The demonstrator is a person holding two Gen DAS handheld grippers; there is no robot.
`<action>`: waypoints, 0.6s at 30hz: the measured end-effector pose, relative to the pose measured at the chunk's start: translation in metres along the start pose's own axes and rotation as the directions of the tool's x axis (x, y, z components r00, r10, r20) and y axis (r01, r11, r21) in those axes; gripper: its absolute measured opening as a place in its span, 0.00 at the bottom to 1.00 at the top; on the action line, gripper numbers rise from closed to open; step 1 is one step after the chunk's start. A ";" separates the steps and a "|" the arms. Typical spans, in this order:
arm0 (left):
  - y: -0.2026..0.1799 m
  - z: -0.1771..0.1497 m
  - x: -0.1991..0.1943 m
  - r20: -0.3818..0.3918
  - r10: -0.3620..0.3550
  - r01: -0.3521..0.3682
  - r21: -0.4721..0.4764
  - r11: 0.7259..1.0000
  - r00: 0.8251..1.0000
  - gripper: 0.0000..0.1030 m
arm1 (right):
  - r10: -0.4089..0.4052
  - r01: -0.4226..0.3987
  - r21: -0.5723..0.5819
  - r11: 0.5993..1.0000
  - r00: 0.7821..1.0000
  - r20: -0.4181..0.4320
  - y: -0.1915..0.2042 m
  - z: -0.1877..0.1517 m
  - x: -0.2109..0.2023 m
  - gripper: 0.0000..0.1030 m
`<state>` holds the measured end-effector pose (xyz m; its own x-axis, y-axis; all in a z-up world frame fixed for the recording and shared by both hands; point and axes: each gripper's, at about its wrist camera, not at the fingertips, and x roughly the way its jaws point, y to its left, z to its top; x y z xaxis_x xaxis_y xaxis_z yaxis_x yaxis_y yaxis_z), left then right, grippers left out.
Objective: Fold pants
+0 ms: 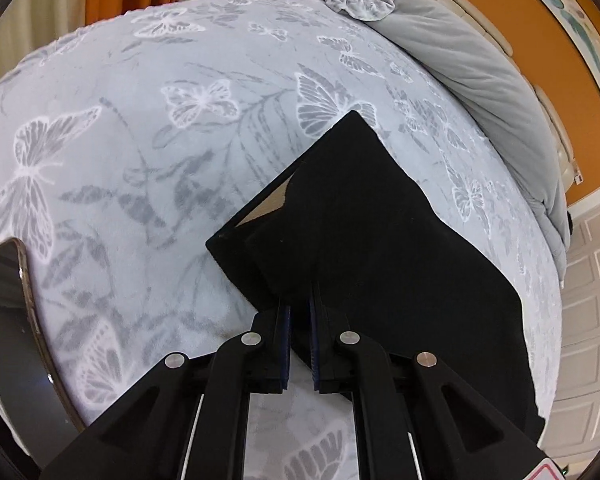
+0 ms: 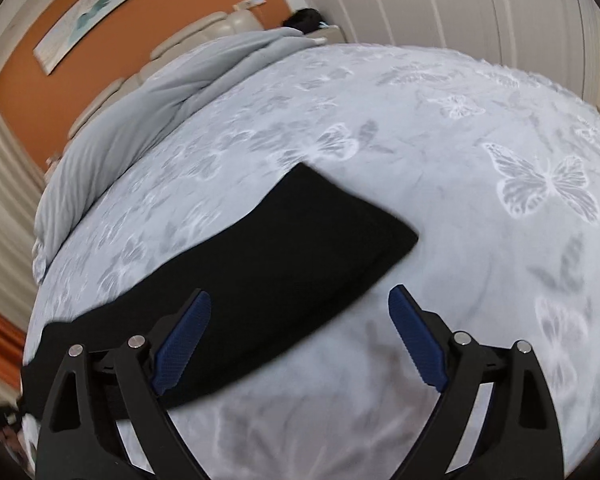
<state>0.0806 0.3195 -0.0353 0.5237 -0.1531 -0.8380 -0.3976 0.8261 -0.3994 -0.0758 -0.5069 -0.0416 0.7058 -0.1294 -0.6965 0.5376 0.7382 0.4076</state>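
The bed (image 1: pixel 148 168), under its butterfly-print blanket, carries the work, with a grey duvet (image 1: pixel 472 80) bunched along the headboard side; the black pants (image 1: pixel 380 240) lie on it as a long flat band, one end partly doubled over near the left wrist view's centre so that a brown strip of inner fabric shows, the other end lying square and flat in the right wrist view (image 2: pixel 300 232); the left gripper (image 1: pixel 299 320) has its fingers clenched on the near edge of the cloth, the dark fabric passing between the blue pads; the right gripper (image 2: pixel 300 312) hangs released above the pants, its fingers spread wide, one over the cloth and the other over bare blanket, with nothing pinched. We judge the step in hand to be securing the second hold before the fold is carried over; to do it well, we would bring the right fingers down so that the hem edge sits deep between them, catch all layers at once, close firmly, then lift both hands together and level so the band stays taut; a shallow or single-layer bite would likely let the cloth sag and skew the crease.
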 end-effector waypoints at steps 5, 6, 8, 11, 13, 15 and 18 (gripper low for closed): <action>-0.005 -0.002 -0.004 0.008 0.027 -0.028 0.039 0.999 1.000 0.06 | 0.068 -0.069 -0.012 0.998 0.996 -0.064 0.004 0.023 0.032 0.00; -0.007 -0.002 -0.008 0.015 0.021 -0.022 0.050 0.999 1.000 0.06 | 0.102 -0.102 -0.041 0.994 0.995 -0.003 0.012 0.034 0.016 0.00; -0.013 -0.004 -0.015 0.040 0.030 -0.033 0.087 0.996 0.999 0.06 | 0.111 -0.101 -0.095 0.990 0.987 0.114 0.019 0.049 -0.017 0.00; -0.019 -0.008 -0.011 0.039 0.074 -0.078 0.122 0.989 0.996 0.07 | 0.002 0.008 -0.085 0.996 0.993 0.117 -0.011 0.067 -0.020 0.02; -0.019 -0.013 -0.007 0.046 0.098 -0.103 0.123 0.987 0.994 0.09 | -0.064 0.064 -0.063 0.996 0.998 0.010 -0.033 0.063 0.001 0.03; -0.020 -0.020 -0.007 0.072 0.129 -0.137 0.122 0.983 0.989 0.18 | -0.021 0.019 -0.075 0.997 0.999 -0.029 -0.036 0.052 0.007 0.06; -0.024 -0.028 -0.016 0.107 0.209 -0.221 0.111 0.969 0.972 0.65 | -0.013 0.005 -0.169 0.986 0.999 -0.047 -0.018 0.040 0.014 0.68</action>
<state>0.0609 0.2871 -0.0225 0.5067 0.0820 -0.8582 -0.4175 0.8943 -0.1611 -0.0569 -0.5485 -0.0349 0.6758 -0.1077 -0.7292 0.4554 0.8389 0.2981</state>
